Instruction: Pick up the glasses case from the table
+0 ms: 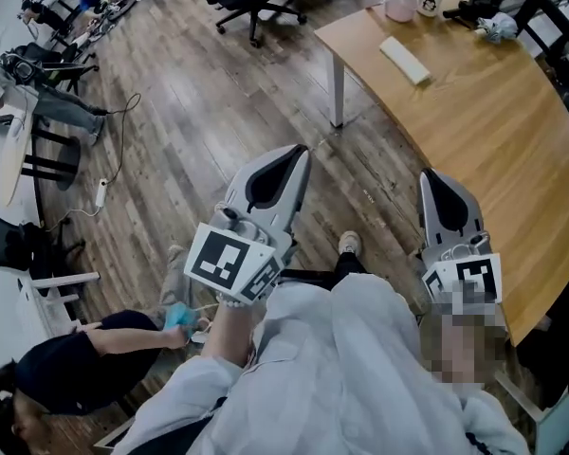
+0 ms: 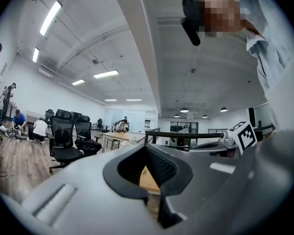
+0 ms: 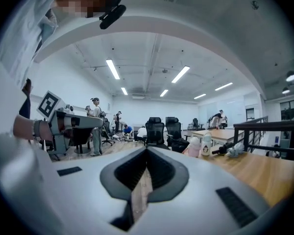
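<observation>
**Open up before you reach**

Your left gripper (image 1: 295,154) hangs beside the bench (image 1: 493,140), over the floor (image 1: 190,93), jaws closed on nothing. Your right gripper (image 1: 432,174) is just over the bench's edge, jaws closed and empty too. The glasses case (image 1: 405,60), probably that white flat box, lies far along the bench. Open your jaws wide first.

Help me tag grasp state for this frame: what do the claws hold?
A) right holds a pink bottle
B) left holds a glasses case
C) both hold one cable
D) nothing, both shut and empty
D: in each gripper view, the left claw and right claw have jaws closed together with nothing between them.
</observation>
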The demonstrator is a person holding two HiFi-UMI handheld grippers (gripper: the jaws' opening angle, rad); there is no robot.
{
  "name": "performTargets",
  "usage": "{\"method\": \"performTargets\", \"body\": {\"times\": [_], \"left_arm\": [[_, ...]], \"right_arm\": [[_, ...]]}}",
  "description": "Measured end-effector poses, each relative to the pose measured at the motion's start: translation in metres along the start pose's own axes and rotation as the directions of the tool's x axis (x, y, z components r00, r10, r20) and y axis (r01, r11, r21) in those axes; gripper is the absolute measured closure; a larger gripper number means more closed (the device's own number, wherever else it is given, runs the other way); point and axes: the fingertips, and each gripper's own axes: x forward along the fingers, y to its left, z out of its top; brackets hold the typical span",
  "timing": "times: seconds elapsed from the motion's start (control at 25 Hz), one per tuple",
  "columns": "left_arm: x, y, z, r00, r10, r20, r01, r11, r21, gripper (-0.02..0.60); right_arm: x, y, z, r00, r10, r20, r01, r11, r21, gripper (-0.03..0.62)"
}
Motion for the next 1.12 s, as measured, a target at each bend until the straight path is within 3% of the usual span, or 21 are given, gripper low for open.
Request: {"method": "performTargets", "body": {"times": [0.52,1.12], "left_arm": [[0.054,0.026,0.018,0.996,0.084,0.015,-0.084,0.996,0.026,0.577],[0.093,0.035,0.025,0.994,0.108,0.035,-0.109,0.993,0.040,0.577]], "right_arm": [[0.061,-0.055,0.016,0.996,0.087,0.033,-0.087,0.996,-0.014,0.594],[0.082,-0.095,0.016,0.995,0.086,0.049,-0.086,0.996,-0.008,0.594]]}}
